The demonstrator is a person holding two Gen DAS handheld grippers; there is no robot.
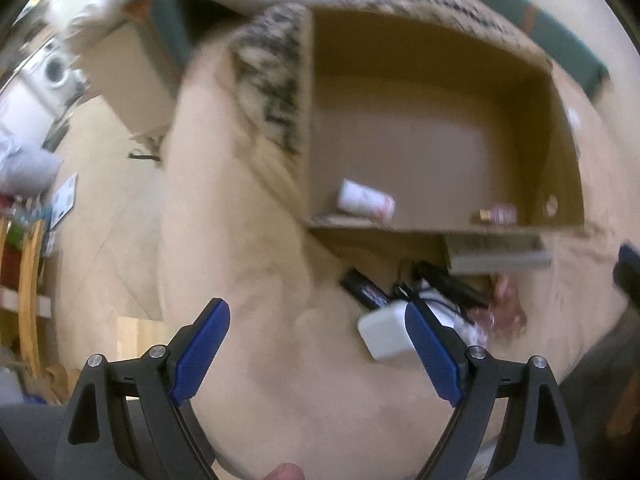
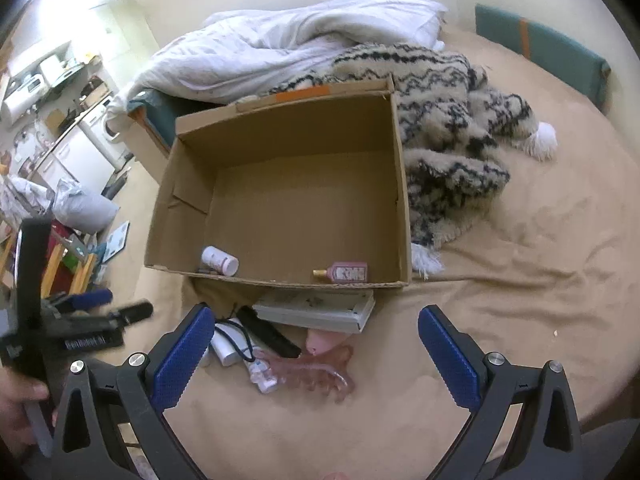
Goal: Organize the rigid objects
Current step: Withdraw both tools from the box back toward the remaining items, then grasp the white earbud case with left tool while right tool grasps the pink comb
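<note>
Both hand-held grippers released, nothing between the fingers of either. We hold the right hand-held gripper (image 2: 316, 354) over the near part of the bed (image 2: 500, 320), pointing toward the box. The left hand-held gripper (image 1: 318, 346) sits to its left, blurred, also aimed across the bed.

Nearest to us, a small heap of loose things on the bed, just short of the box's near wall. From the right wrist view the heap lies ahead and a little left of centre, between the spread fingers. From the left wrist view it lies ahead and to the right, the white block (image 1: 384, 334) partly behind the right-hand finger.

In the heap: a clear pink hair claw (image 2: 320, 368) closest, a white tube (image 2: 226, 346) with a dark cord over it, a black comb (image 2: 268, 332) whose long axis runs diagonally, near right to far left. Behind them a flat white book (image 2: 316, 310) lies lengthwise along the box's near wall, close against it; contact we cannot tell.

Beyond, the open cardboard box (image 2: 280, 136). Inside, against its near wall: a white bottle (image 2: 220, 260) at the left corner, a pink bottle (image 2: 346, 273) toward the right, both on their sides.

Our judgement: the right gripper is the better placed for the claw; the comb wants a grip across its diagonal.

Farther: patterned blanket (image 2: 448, 128), white duvet (image 2: 280, 40).
</note>
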